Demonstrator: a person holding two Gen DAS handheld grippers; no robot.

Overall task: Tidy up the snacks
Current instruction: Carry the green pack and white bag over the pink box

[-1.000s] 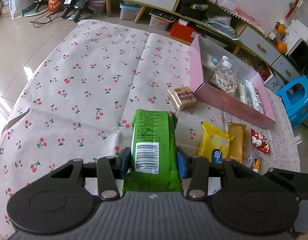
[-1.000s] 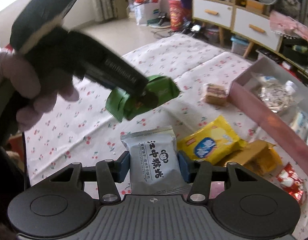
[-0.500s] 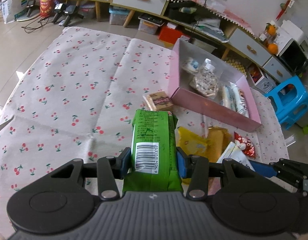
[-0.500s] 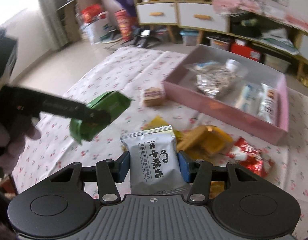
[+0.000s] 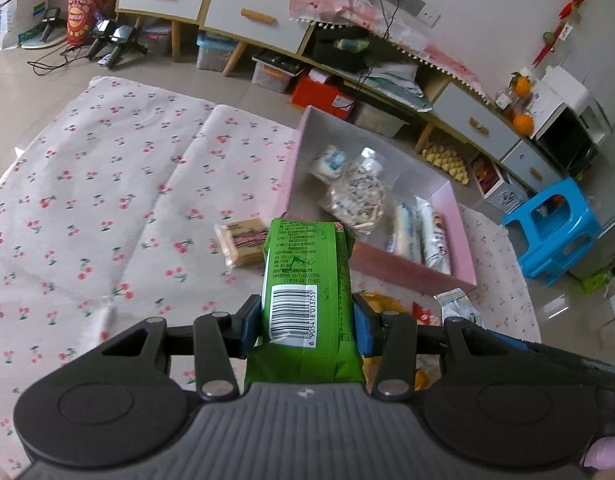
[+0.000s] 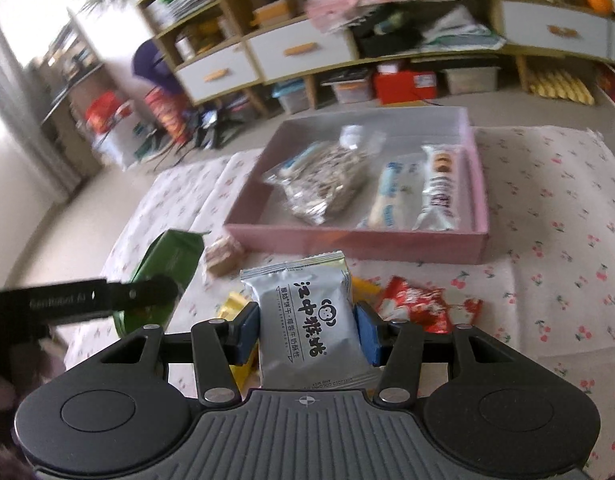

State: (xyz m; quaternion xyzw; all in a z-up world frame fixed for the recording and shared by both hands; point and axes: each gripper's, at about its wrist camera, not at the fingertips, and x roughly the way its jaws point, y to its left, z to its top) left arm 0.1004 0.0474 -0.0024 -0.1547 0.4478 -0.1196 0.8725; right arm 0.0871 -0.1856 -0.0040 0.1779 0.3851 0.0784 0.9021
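My left gripper (image 5: pixel 307 320) is shut on a green snack packet (image 5: pixel 307 280) and holds it above the cherry-print cloth, just short of the pink box (image 5: pixel 411 272). My right gripper (image 6: pixel 305 330) is shut on a silver biscuit packet (image 6: pixel 307 320), held above the loose snacks in front of the pink box (image 6: pixel 347 244). The box holds a clear bag of seeds (image 6: pixel 327 188), a white-blue packet (image 6: pixel 391 196) and a biscuit roll (image 6: pixel 439 188). In the right wrist view the green packet (image 6: pixel 167 256) and the left gripper's arm are at the left.
On the cloth lie a brown wafer pack (image 5: pixel 243 240), a red packet (image 6: pixel 419 304) and yellow packets (image 6: pixel 235 304). Cabinets with drawers (image 5: pixel 211 4) stand behind. A blue stool (image 5: pixel 555 228) is on the floor at the right.
Both grippers have moved towards the pink box with their packets. The box now looks nearer and more central in both views. Both grips are unchanged.
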